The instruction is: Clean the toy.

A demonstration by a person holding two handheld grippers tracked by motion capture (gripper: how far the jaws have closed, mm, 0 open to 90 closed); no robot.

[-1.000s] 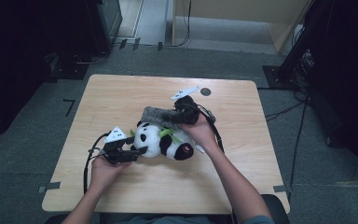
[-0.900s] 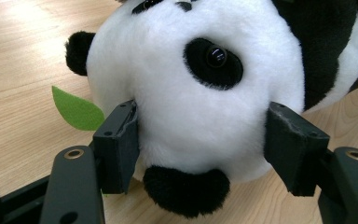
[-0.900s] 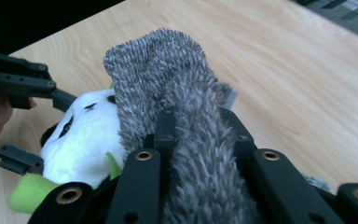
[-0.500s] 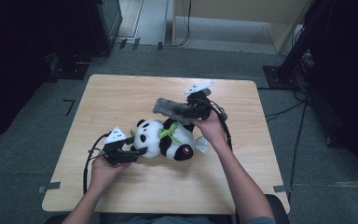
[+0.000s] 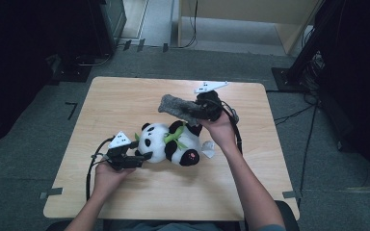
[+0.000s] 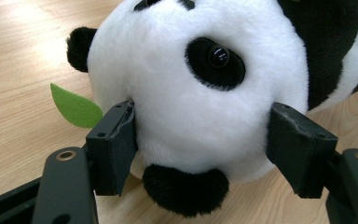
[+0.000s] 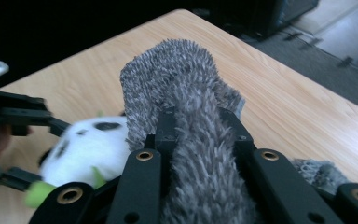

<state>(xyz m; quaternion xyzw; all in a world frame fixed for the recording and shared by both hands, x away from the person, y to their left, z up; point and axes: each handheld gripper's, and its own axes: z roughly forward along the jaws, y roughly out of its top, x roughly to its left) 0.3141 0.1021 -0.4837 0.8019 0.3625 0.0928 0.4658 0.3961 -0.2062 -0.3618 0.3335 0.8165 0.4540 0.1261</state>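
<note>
High view: my left gripper (image 5: 142,157) is at the panda's (image 5: 173,143) head on the table (image 5: 125,96); my right gripper (image 5: 192,111) holds the grey furry cloth (image 5: 176,106) above it.

Left gripper view: my jaws have just been opening, pads flanking the panda's (image 6: 200,88) head.

Right gripper view: my jaws are clamped on the cloth (image 7: 191,135).
</note>
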